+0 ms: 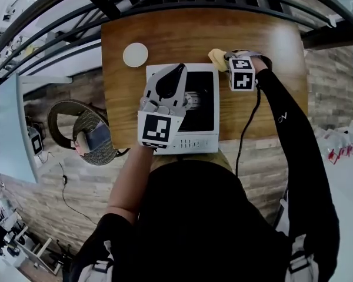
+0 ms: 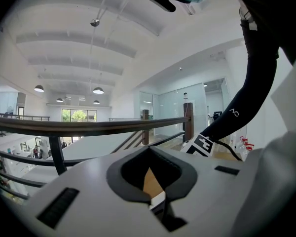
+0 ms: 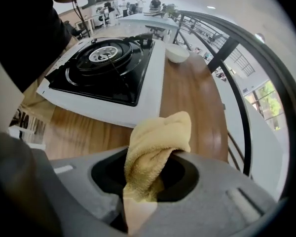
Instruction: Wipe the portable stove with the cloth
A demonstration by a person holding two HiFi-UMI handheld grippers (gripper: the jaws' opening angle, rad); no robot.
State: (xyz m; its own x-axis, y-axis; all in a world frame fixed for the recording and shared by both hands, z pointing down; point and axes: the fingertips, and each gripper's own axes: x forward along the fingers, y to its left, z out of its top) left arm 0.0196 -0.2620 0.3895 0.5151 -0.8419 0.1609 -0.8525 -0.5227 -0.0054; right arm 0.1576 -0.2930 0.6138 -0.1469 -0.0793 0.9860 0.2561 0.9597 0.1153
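The right gripper (image 1: 229, 59) is clamped on a yellow cloth (image 3: 158, 142) that bunches up out of its jaws. It is at the upper right of the head view, over the wooden table (image 1: 270, 40) and just beside the far right corner of the white stove (image 1: 203, 107). The left gripper (image 1: 177, 70) hangs over the stove's black top at mid-frame, jaws together with nothing between them, and 1 white bowl (image 1: 135, 54) sits on the table at the upper left.
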